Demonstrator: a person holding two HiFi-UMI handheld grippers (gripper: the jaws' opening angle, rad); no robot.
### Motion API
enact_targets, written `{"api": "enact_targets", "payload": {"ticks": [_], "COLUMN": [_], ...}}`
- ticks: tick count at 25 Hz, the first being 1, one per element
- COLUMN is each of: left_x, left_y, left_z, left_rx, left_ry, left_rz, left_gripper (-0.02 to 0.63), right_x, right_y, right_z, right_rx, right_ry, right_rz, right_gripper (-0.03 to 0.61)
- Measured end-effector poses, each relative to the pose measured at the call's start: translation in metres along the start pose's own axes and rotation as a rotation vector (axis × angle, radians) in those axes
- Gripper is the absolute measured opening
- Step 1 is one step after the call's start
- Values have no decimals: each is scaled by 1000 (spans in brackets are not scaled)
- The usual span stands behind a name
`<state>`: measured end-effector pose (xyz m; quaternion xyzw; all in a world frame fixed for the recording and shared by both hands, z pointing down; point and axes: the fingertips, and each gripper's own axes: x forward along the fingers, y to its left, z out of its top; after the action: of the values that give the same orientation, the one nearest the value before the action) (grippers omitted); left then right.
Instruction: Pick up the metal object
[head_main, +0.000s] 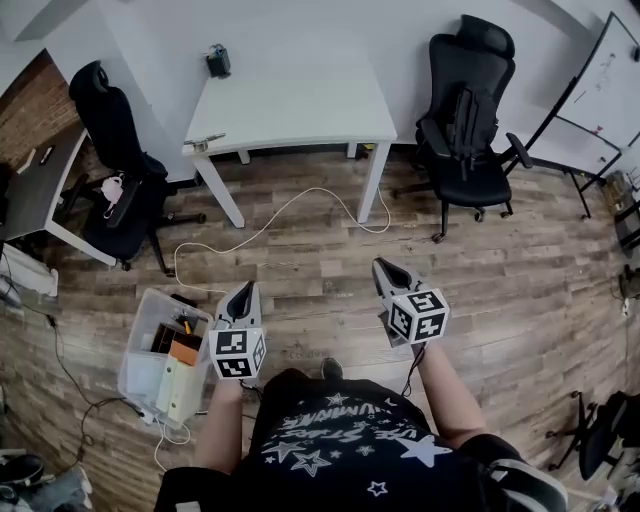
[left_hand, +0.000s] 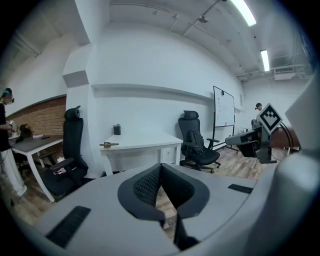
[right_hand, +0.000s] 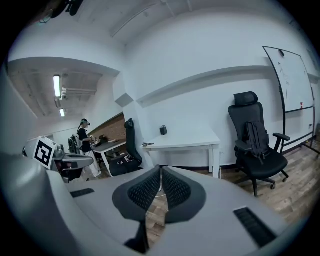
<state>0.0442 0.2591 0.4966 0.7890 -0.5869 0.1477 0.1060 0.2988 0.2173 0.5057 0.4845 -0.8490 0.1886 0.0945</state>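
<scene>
A small metal object (head_main: 205, 141) lies at the front left corner of the white table (head_main: 300, 105); it shows too in the left gripper view (left_hand: 109, 145) and the right gripper view (right_hand: 148, 144). My left gripper (head_main: 245, 291) is held over the wooden floor well short of the table, jaws shut with nothing between them (left_hand: 161, 167). My right gripper (head_main: 384, 268) hangs level with it to the right, also shut and empty (right_hand: 161, 170). Both point toward the table.
A dark box (head_main: 218, 61) stands at the table's back. Black office chairs stand left (head_main: 120, 170) and right (head_main: 470, 125). A clear bin (head_main: 165, 355) of items sits on the floor by my left. A white cable (head_main: 290, 210) trails under the table. A whiteboard (head_main: 600, 95) stands right.
</scene>
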Motion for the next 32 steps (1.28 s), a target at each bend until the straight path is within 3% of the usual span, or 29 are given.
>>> {"api": "enact_targets", "payload": {"ticks": [10,16,32], "left_x": [15,42,190], "left_y": [17,43,175], "left_z": [13,7,49], "left_rx": [-9,-35,-31], "left_ry": [-3,8,25], "left_rz": [80,76,10], "left_gripper": [20,20,20], "right_x": [29,63,248], "right_y": [-22,-22,-28], "right_z": [6,7,65], "right_rx": [23,21,34], "right_ry": [17,47,75], "right_rz": [40,32,-10], "right_gripper": [51,51,51]}}
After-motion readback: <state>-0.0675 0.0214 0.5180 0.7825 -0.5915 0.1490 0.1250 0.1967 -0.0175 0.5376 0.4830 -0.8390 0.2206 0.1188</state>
